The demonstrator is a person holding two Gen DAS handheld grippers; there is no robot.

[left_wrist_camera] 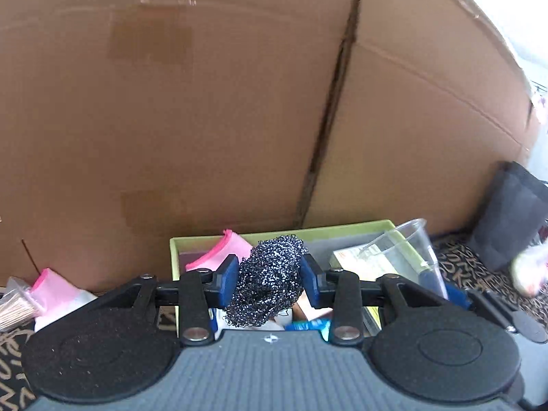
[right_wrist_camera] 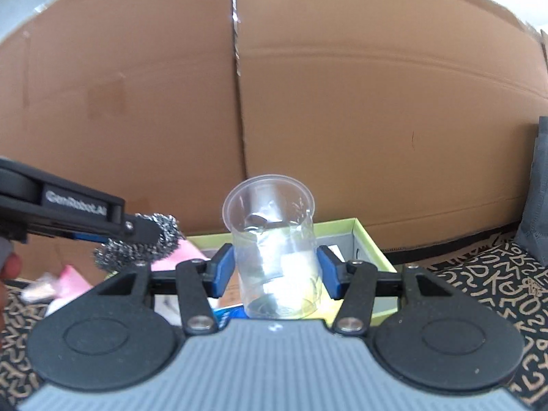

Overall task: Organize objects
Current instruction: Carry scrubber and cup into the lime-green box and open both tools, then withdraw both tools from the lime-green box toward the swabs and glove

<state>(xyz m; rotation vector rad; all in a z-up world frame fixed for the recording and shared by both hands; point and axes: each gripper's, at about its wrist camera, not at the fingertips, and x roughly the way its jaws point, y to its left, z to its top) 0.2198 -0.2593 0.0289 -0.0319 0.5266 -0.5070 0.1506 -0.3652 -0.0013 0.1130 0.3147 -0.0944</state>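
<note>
Left gripper (left_wrist_camera: 270, 282): clamped on a steel scrubber (left_wrist_camera: 269, 282), blue pads pressing both flanks; scrubber's long axis running up-down in the frame, centre of the left wrist view.

Right gripper (right_wrist_camera: 275, 270): closed on a clear plastic cup (right_wrist_camera: 272, 250), upright, mouth upward, pads on both walls; centre of the right wrist view.

Green box (left_wrist_camera: 212, 239): directly beyond and below both sets of fingers, lower middle of each view, open-topped. Judged the likely drop place; both loads already above its near part, neither hand clearly nearer.

Box contents: pink-edged pouch (left_wrist_camera: 219, 255) at its left end, printed packets and something blue toward the near side. Free room at the right rear, grey floor visible there.

Beside the box, lower left: second pink pouch (left_wrist_camera: 51, 289) and a bundle of thin sticks (left_wrist_camera: 15, 304), on a patterned cloth (right_wrist_camera: 486, 284).

Possible obstruction: the two grippers close side by side, scrubber just left of the cup in the right wrist view.

Far: cardboard wall (left_wrist_camera: 171, 102) filling the upper frame; dark bag (left_wrist_camera: 513, 215) at the right edge.
</note>
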